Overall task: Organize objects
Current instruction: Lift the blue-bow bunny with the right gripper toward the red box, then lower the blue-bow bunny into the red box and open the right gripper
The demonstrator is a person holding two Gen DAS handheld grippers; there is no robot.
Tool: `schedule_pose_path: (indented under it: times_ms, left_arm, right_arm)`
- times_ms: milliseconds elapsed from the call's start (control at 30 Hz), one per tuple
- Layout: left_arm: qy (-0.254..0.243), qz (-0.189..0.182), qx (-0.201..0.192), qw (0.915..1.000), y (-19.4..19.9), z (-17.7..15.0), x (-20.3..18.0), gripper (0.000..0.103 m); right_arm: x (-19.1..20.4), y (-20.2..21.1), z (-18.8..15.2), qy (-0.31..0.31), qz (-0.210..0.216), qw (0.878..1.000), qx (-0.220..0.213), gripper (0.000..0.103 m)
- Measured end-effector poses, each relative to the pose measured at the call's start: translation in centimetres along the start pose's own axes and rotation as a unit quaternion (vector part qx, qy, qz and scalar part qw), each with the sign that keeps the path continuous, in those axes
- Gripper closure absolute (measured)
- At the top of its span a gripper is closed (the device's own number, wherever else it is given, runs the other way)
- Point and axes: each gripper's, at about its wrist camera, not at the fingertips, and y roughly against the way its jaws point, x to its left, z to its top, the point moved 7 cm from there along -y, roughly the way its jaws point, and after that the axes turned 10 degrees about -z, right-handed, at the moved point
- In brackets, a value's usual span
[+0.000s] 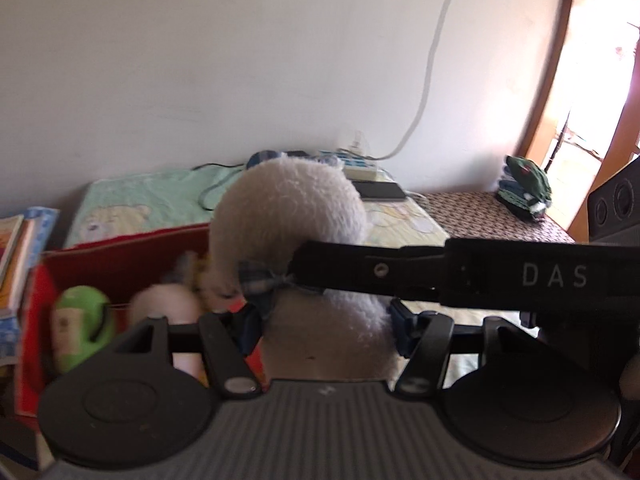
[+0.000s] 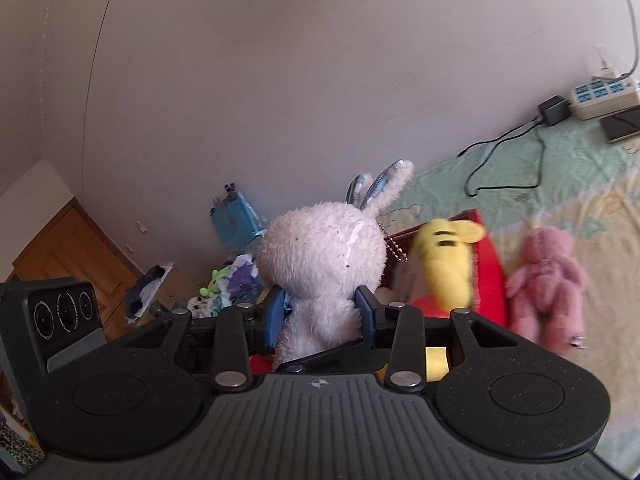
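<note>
Both grippers hold one white plush rabbit with a blue plaid bow. My left gripper (image 1: pixel 324 320) is shut on the rabbit's body (image 1: pixel 288 208), and the right gripper's black arm (image 1: pixel 480 276) crosses in front of it. My right gripper (image 2: pixel 320 312) is shut on the rabbit (image 2: pixel 320 252) below its head; the ears point up and right. The rabbit hangs above a red box (image 1: pixel 120 256). The box holds a green toy (image 1: pixel 82 320) and a pale plush (image 1: pixel 168 308). A yellow plush (image 2: pixel 448 264) leans on the box's edge (image 2: pixel 490 264). A pink teddy (image 2: pixel 548 280) lies on the bed to its right.
The bed has a green blanket (image 2: pixel 560 176). At its far end are a power strip (image 2: pixel 600 96), a black charger with cable (image 2: pixel 554 110) and a phone (image 2: pixel 622 122). Books (image 1: pixel 12 256) stand left of the box. A patterned stool bears folded dark cloth (image 1: pixel 524 192).
</note>
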Motion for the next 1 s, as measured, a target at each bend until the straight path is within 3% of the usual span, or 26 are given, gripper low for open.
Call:
schedule_pose_path:
  times_ms: [167,333,533,733,1000]
  left_arm:
    - [0.022,0.024,-0.005,0.9995,1.9,-0.4,4.4,0.041]
    - [0.058,0.03,0.01,0.9978,2.1,-1.5,8.9,0.04]
    - [0.069,0.042,0.033,0.9962,0.8,-3.2,12.5,0.04]
    - [0.078,0.024,0.053,0.9952,-0.9,-4.1,14.5,0.039]
    - [0.085,0.018,0.073,0.9935,-1.7,-5.3,16.5,0.03]
  right_arm:
    - [3.4,-3.9,-0.7,0.02,0.008,1.0,0.019,0.062]
    - [5.6,-7.8,-2.2,0.037,-0.012,0.998,0.048,0.062]
    - [5.4,-10.8,-3.8,0.017,-0.033,0.996,0.081,0.062]
    - [4.5,-12.1,-4.3,0.009,-0.069,0.993,0.097,0.062]
    - [5.2,-14.0,-5.2,0.075,-0.116,0.984,0.112,0.066]
